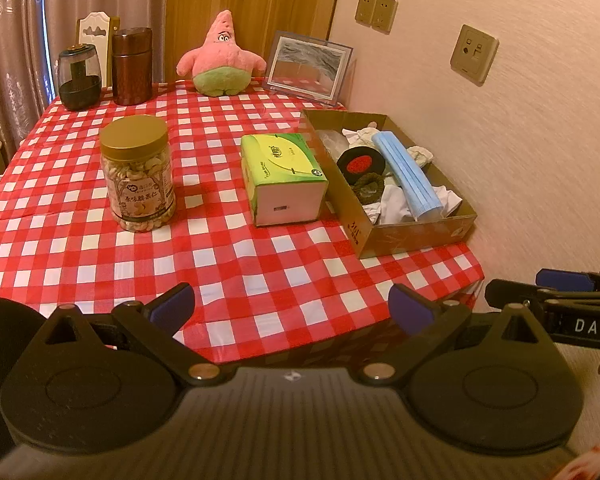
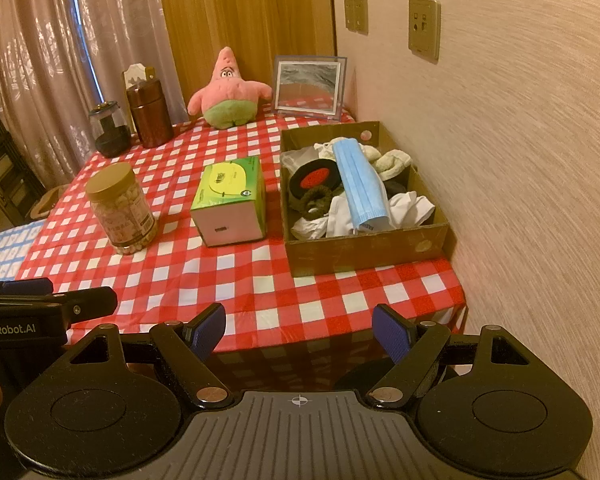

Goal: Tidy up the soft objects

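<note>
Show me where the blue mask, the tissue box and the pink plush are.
blue mask (image 2: 360,182), right wrist view, middle of its pleated face.
tissue box (image 2: 229,196), right wrist view, green top.
pink plush (image 1: 219,60), left wrist view, its belly.

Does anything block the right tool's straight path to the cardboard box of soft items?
Nothing visible does. The right tool hangs open at the table's near edge, with only bare checkered cloth before the cardboard box. The tissue box sits left.
</note>
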The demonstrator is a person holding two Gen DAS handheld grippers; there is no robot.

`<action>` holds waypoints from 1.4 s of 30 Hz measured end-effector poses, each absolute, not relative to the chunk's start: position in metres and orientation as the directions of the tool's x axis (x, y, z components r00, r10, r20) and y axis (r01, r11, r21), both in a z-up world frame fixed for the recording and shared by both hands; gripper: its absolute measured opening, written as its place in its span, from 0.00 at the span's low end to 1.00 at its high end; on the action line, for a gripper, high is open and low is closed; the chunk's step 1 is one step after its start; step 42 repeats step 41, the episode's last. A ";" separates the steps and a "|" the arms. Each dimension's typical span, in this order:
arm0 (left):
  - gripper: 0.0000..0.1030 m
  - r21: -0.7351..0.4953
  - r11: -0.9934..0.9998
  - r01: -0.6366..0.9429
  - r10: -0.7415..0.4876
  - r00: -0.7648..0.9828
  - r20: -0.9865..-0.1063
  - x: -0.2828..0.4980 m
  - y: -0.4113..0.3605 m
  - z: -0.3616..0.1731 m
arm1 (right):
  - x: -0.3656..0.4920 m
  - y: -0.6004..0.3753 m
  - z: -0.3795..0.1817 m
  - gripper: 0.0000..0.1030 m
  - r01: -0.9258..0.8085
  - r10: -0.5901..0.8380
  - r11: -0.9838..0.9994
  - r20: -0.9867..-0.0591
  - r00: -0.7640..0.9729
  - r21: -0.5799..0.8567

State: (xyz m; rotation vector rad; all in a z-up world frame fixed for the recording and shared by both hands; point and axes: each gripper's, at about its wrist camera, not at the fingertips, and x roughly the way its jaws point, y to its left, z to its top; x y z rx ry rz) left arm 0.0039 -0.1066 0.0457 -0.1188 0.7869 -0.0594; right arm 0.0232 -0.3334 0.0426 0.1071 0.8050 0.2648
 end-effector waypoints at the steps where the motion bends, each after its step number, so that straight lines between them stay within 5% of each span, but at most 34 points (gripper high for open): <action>1: 0.99 -0.128 0.992 0.008 -0.096 0.705 -0.703 0.004 -0.106 0.046 | 0.023 -0.333 0.043 0.78 -0.193 0.274 0.962 -0.697 0.663 0.194; 42: 0.99 -0.138 0.990 0.010 -0.104 0.713 -0.693 0.004 -0.110 0.045 | 0.023 -0.333 0.042 0.78 -0.193 0.276 0.961 -0.697 0.662 0.198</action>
